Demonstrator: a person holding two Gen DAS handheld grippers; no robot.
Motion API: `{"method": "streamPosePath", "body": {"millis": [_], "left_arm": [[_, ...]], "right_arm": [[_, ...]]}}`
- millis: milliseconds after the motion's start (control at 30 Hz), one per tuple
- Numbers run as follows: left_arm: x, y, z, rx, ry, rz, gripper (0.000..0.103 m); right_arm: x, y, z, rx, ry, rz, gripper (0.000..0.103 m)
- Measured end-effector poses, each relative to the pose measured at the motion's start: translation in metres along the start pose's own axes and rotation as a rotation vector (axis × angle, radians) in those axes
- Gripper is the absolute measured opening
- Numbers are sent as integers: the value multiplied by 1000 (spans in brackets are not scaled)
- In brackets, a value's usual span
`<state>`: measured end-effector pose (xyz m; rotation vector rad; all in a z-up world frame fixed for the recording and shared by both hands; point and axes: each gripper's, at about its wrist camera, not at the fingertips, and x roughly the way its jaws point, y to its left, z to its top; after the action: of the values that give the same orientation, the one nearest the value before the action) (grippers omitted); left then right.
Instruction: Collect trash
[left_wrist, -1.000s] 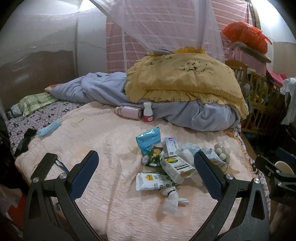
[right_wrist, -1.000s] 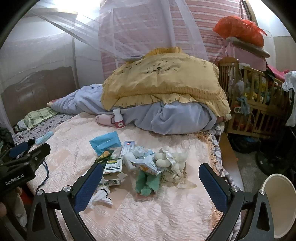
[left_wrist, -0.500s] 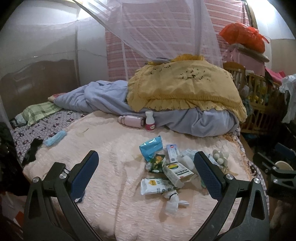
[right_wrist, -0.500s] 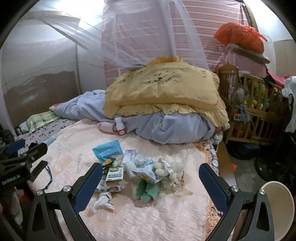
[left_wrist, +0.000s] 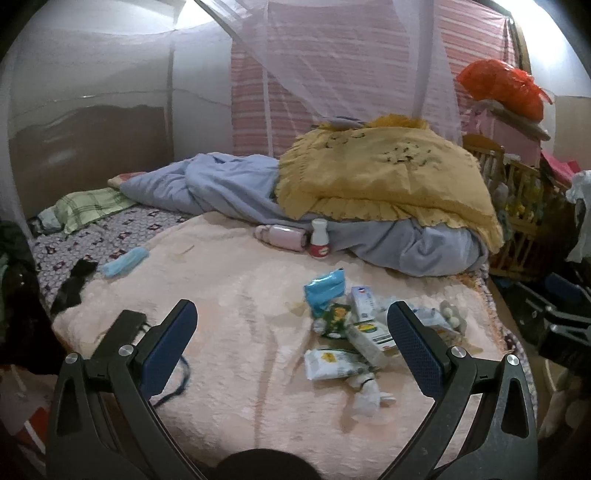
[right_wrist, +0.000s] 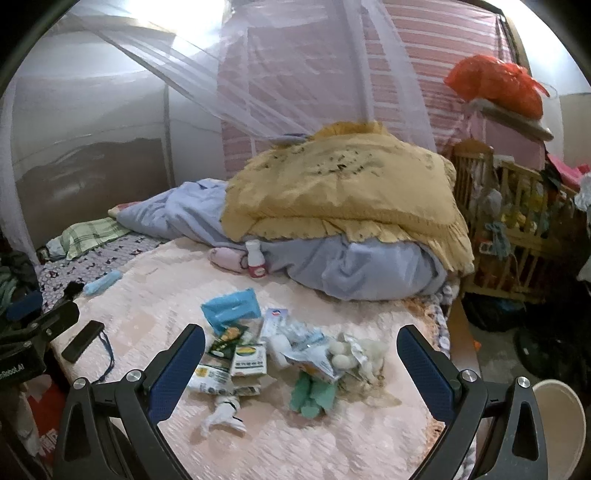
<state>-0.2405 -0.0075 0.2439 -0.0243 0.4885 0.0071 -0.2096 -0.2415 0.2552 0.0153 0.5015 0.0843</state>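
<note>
**On the bed: trash pile ahead of both grippers, nothing gripped**

Near edge of the pink bedspread (left_wrist: 240, 314): both grippers hang above it, jaws spread wide, empty.

Left gripper (left_wrist: 291, 339): the trash pile (left_wrist: 354, 332) sits right of centre in its view, mostly just inside the right finger, beyond the tips. No contact. Pile contents from far to near: blue pouch (left_wrist: 325, 290), white box (left_wrist: 364, 304), green-yellow box (left_wrist: 373, 338), white wet-wipe pack (left_wrist: 330, 363), crumpled white wrapper (left_wrist: 369, 395) nearest.

Right gripper (right_wrist: 301, 363): pile lies between the two fingers, ahead of the tips. Blue pouch at far left of the pile, green-yellow box just right of the left finger, crumpled green paper (right_wrist: 312, 395) near centre, clear bag of white round items (right_wrist: 351, 356) to the right. Crumpled wrapper lies near, left of centre.

Other items on the bed, apart from the pile: small white bottle with red label (left_wrist: 319, 242) and pink bottle (left_wrist: 282, 236) lying beside it, both at the foot of the blue quilt (left_wrist: 229, 184); blue face mask (left_wrist: 123, 262) far left; black phone (right_wrist: 83, 339) with a cord at the near left edge.

White bin (right_wrist: 561, 417) shows at the right edge of the right-wrist view, off the bed.
</note>
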Motion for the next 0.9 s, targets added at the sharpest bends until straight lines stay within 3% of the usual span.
{"method": "streamPosePath", "body": {"millis": [100, 467, 900], "left_arm": [[0, 5, -2, 4, 17, 3, 102], [9, 13, -10, -7, 40, -24, 102], [31, 15, -6, 39, 61, -54, 102]], "right_arm": [[5, 6, 0, 23, 22, 43, 103], [21, 14, -1, -8, 41, -6, 103], [48, 24, 2, -6, 74, 6, 103]]}}
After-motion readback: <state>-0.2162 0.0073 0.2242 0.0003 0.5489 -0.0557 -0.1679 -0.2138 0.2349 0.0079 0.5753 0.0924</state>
